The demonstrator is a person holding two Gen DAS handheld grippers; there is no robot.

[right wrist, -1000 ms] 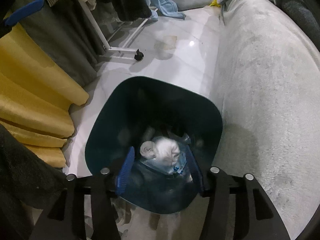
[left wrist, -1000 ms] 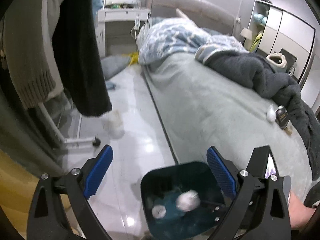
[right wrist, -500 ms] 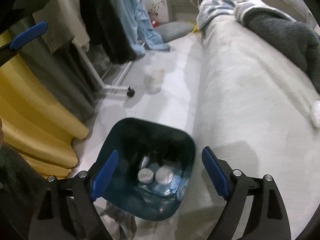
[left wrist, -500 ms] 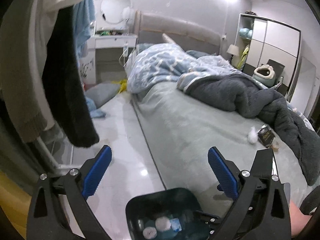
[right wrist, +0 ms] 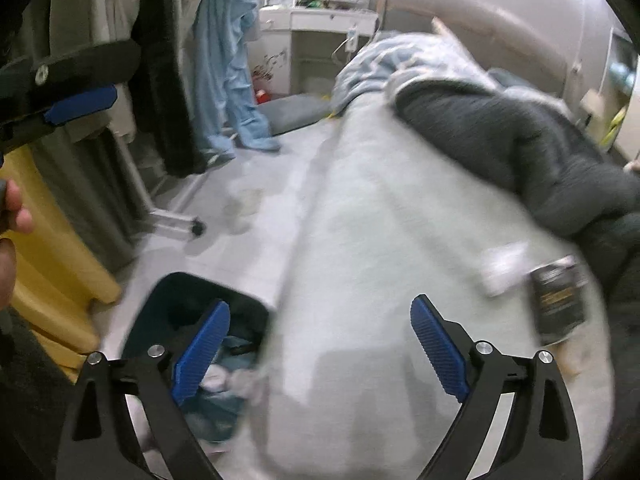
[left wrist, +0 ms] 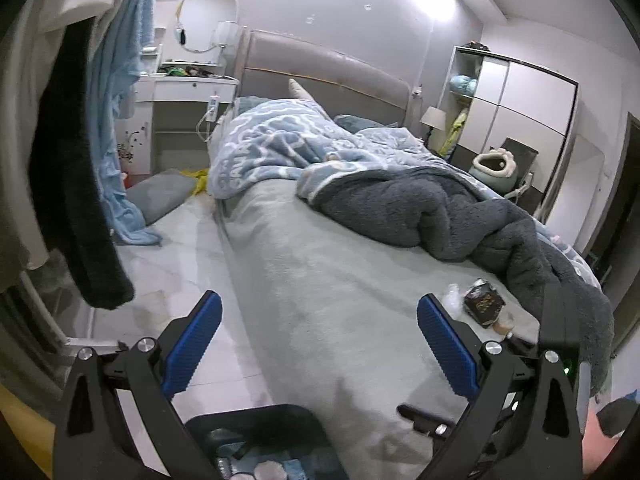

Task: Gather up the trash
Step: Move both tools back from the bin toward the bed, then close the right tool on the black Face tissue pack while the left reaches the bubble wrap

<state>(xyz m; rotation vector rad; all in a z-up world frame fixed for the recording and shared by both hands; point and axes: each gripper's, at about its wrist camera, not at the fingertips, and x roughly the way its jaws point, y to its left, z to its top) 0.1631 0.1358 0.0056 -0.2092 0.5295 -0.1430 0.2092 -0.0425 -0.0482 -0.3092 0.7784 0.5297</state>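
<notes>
A dark teal trash bin (left wrist: 248,414) stands on the floor beside the bed, with white wads and bluish plastic (right wrist: 224,376) inside it. On the bed's grey cover lie a dark printed packet (left wrist: 484,306) and a white crumpled tissue (left wrist: 454,294); both appear blurred in the right wrist view, the packet (right wrist: 560,300) and the tissue (right wrist: 504,266). My left gripper (left wrist: 318,308) is open and empty above the bed's edge. My right gripper (right wrist: 320,312) has its jaws opening with nothing between them, over the bin (right wrist: 180,296) and the bed's side.
A grey fleece blanket (left wrist: 460,216) and a blue patterned duvet (left wrist: 280,140) cover the far part of the bed. Hanging clothes on a wheeled rack (right wrist: 168,80) and yellow fabric (right wrist: 52,248) line the left. A grey cushion (left wrist: 160,196) lies on the floor.
The right gripper opened and let a white wad drop into the bin. Both grippers then rose and tilted up, so the bin slid low and the bed fills the views.
</notes>
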